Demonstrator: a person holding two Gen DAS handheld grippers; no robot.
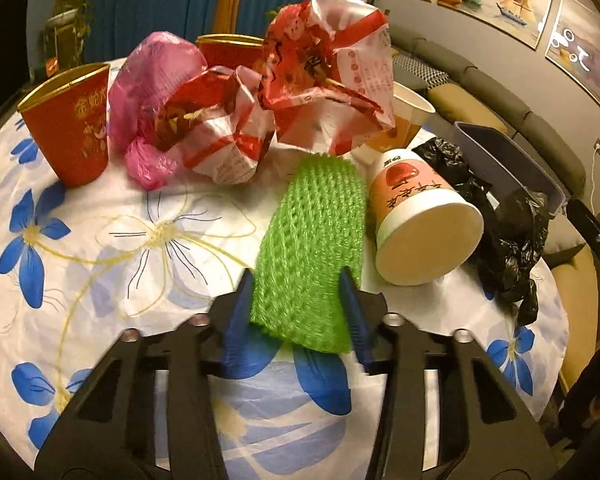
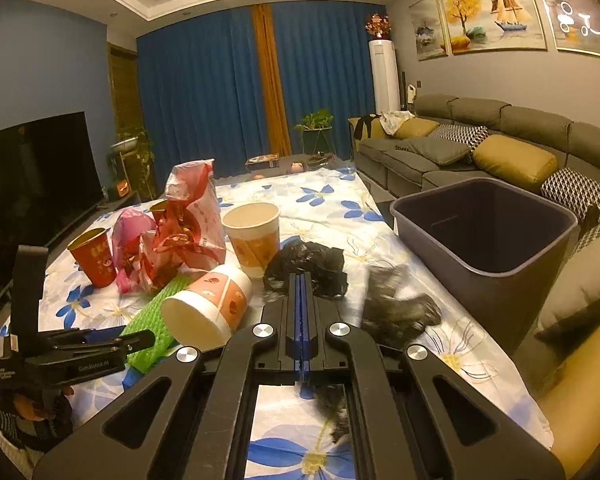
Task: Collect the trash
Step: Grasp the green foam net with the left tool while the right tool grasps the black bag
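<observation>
A tipped paper cup (image 1: 424, 216) lies just right of the green foam net (image 1: 312, 248), with crumpled red and pink bags (image 1: 228, 120) behind it. The gray bin (image 2: 488, 232) stands farther right, past a black bag (image 2: 308, 268). That bag looks blurry. The left gripper (image 1: 298, 292) squeezes the net's near end on the flowered cloth (image 1: 100, 240). The right gripper (image 2: 300, 280) is pinched tight; whether it holds the bag is unclear.

net sleeve (image 1: 312, 248): green foam mesh, rough
tablecloth (image 1: 100, 248): smooth, slightly shiny cloth
bag (image 1: 512, 236): black, probably thin glossy plastic
</observation>
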